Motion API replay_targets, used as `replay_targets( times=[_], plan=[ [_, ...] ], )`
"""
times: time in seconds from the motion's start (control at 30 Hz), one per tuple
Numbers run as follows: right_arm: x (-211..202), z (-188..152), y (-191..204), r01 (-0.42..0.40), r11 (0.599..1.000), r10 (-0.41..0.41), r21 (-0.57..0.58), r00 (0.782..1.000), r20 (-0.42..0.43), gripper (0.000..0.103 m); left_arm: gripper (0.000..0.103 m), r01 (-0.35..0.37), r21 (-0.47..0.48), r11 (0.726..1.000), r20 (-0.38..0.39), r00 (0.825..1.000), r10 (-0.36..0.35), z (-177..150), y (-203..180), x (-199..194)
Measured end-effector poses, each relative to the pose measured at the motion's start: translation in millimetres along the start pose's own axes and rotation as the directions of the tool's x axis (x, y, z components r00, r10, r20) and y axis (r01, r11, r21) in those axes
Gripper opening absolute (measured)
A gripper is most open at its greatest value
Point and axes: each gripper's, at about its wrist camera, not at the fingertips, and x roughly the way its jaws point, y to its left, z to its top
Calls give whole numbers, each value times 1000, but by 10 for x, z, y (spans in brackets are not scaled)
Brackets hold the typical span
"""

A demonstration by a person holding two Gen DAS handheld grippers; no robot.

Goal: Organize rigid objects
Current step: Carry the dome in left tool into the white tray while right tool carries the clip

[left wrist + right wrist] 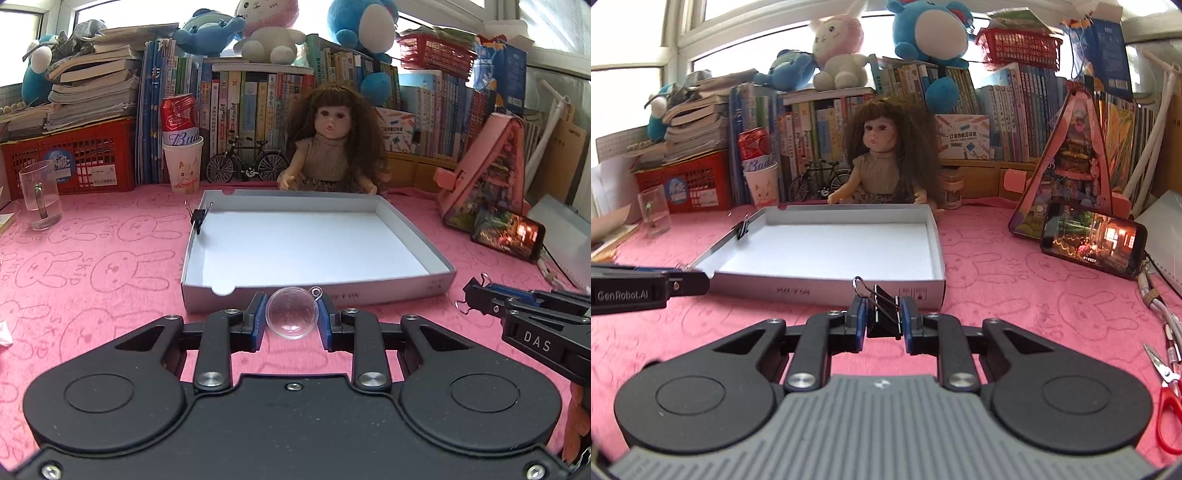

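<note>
My left gripper (pixel 292 300) is shut on a clear plastic ball (pixel 291 319) that has a small loop on top, just in front of the near wall of a shallow white box (pixel 369 292). My right gripper (pixel 882 301) is shut on a black binder clip (pixel 884 315), its wire handles pointing up, close to the box's front wall (pixel 812 290). A second binder clip (pixel 198 218) is clipped on the box's left wall, and it also shows in the right wrist view (pixel 742 229). Each gripper appears at the edge of the other's view.
On the pink bunny-print cloth behind the box sit a doll (pixel 332 147), a model bicycle (pixel 245 158) and a paper cup with a red can (pixel 183 166). A glass mug (pixel 40 195) stands far left. On the right are a lit phone (pixel 1093 240), a pink toy house (pixel 1071 173) and red-handled scissors (pixel 1167 391).
</note>
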Motion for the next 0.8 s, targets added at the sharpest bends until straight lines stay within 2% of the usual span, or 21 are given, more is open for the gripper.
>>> replay_targets(
  times=[0.2, 0.4, 0.8],
  plan=[
    [294, 207, -32, 11, 999, -10, 44, 1000, -23, 23, 27, -26, -2, 1000, 5, 1000, 26, 254, 27, 307],
    [485, 330, 4, 18, 999, -17, 41, 1000, -26, 23, 27, -43, -31, 999, -9, 999, 42, 430, 94, 624],
    [968, 517, 73, 24, 1000, -22, 20, 997, -80, 23, 27, -79, -78, 994, -88, 994, 72, 571, 187, 1207]
  ],
)
